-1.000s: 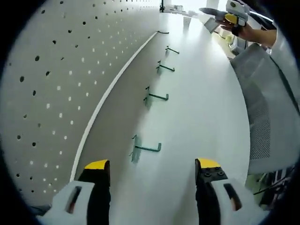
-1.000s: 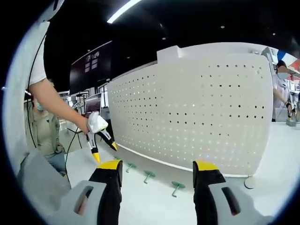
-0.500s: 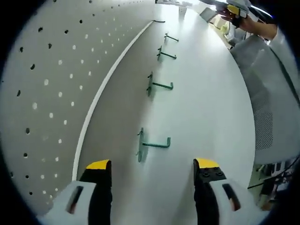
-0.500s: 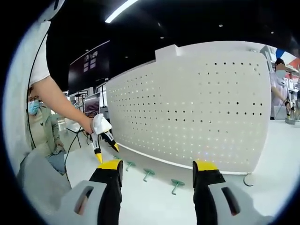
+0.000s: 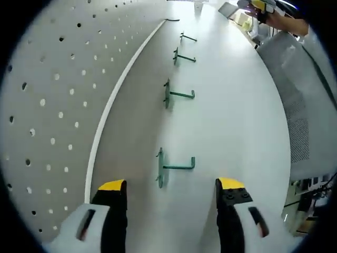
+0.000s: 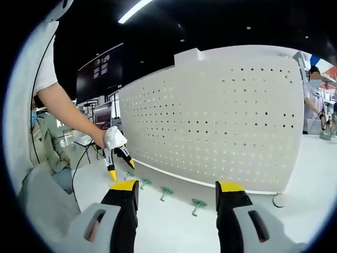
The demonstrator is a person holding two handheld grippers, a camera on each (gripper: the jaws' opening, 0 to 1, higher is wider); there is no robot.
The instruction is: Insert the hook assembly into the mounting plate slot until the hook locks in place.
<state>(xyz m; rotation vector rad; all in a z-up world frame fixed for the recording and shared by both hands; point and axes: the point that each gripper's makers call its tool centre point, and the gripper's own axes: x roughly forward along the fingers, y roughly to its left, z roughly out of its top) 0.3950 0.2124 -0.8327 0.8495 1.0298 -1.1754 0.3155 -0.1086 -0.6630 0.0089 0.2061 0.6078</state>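
Left gripper view: left gripper (image 5: 171, 185) had jaws spread wide, nothing between them, yellow tips at roughly 7 and 5 o'clock of the view. Just ahead, toward 12 o'clock from the gap, the nearest green hook (image 5: 169, 166) lay on the white table (image 5: 237, 116), its flat base toward the board and its arm pointing toward 3 o'clock. Three more green hooks lined up beyond it toward 12 o'clock: second hook (image 5: 176, 95), third hook (image 5: 181, 57), fourth hook (image 5: 186, 37). A dark hook (image 5: 171, 20) lay farthest out by the board's foot. White pegboard (image 5: 52, 95) stood along the table from 9 to 11 o'clock, holes in regular rows, none of the hooks inserted in it. Grey mesh fabric (image 5: 305, 105) bordered the table at 3 o'clock.

Right gripper view: right gripper (image 6: 178, 185) also had jaws spread, holding nothing. The pegboard (image 6: 210, 121) stood upright and face-on across the table (image 6: 174, 221). Hooks (image 6: 198, 204) rested on the table at its foot, toward 12 o'clock of the jaw gap. The left gripper (image 6: 121, 169) appeared at 9 o'clock, held by a person's hand (image 6: 100, 139), tips down near the hook row. A small round disc (image 6: 278, 200) sat at the board's 4 o'clock corner. Dark ceiling with a strip light (image 6: 138, 9) overhead; another person (image 6: 315, 100) stood at 3 o'clock.
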